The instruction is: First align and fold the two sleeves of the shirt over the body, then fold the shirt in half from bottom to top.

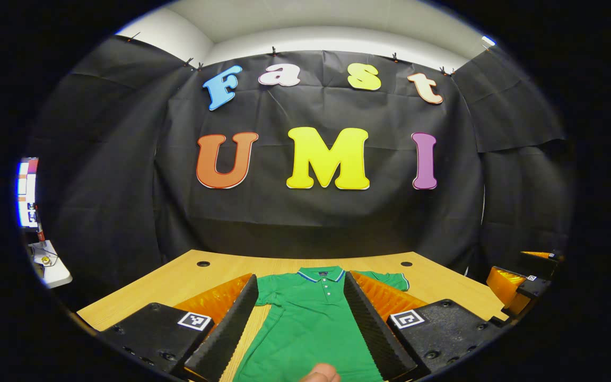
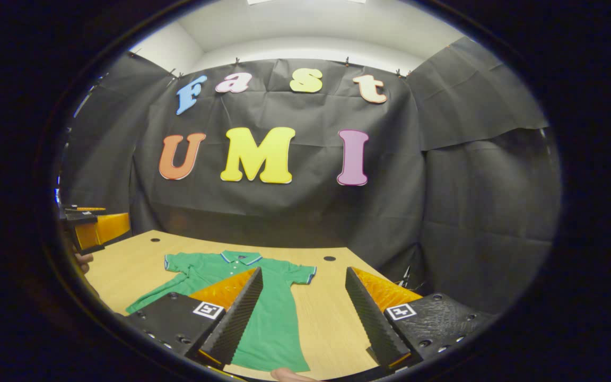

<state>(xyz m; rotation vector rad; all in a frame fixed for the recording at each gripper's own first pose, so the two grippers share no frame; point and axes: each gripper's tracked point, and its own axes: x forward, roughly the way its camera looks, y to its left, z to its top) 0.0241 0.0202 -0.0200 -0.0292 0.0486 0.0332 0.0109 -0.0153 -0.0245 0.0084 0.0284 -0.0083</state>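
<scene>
Fingers (image 1: 231,329) of the left gripper (image 1: 301,323) stand spread wide apart with nothing between them, held above the surface (image 1: 189,276). In the left gripper view the green shirt (image 1: 311,323) lies flat on the wooden surface straight ahead, its collar (image 1: 321,275) at the far end and its body running back toward the camera between the two fingers. One short sleeve (image 1: 390,280) shows spread out to the side beyond the right-hand finger. A fingertip of the person's hand (image 1: 320,374) shows at the bottom edge.

In the right gripper view the right gripper (image 2: 304,313) is likewise released, fingers (image 2: 372,313) parted and grasping nothing. The shirt (image 2: 268,318) lies left of centre, both sleeves (image 2: 297,271) spread out flat, the collar (image 2: 241,257) toward the wall; one finger overlaps the shirt's body, the other stands over bare wood (image 2: 326,313). At the far left edge the other gripper (image 2: 93,225) hangs above the surface, and I cannot tell its state from here.
</scene>
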